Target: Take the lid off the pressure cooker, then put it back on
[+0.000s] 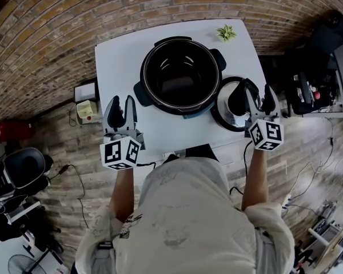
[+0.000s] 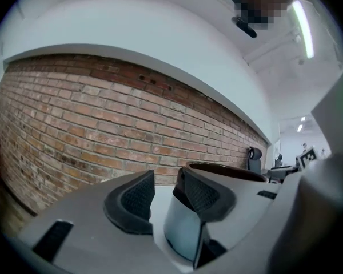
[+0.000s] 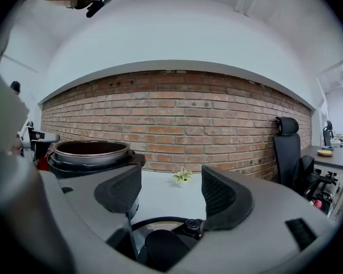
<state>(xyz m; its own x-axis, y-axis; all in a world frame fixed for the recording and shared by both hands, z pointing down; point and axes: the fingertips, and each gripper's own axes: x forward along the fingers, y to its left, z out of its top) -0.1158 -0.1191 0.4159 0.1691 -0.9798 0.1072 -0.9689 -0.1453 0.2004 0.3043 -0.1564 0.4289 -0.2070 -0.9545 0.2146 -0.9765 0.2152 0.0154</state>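
Lid (image 1: 224,111) lies on table (image 1: 117,61) right of the open cooker (image 1: 180,76), beneath right gripper (image 1: 258,95); jaws apart, not gripping it. Left gripper (image 1: 123,101) left of cooker, jaws apart, empty.

A white table (image 1: 120,67) is seen from above, set against a brick wall. An open pressure cooker (image 1: 181,75) is placed near its middle. The lid (image 1: 226,107) is laid flat on the table just beside the cooker, toward the right edge. A small plant (image 1: 226,33) is set at the far right corner.
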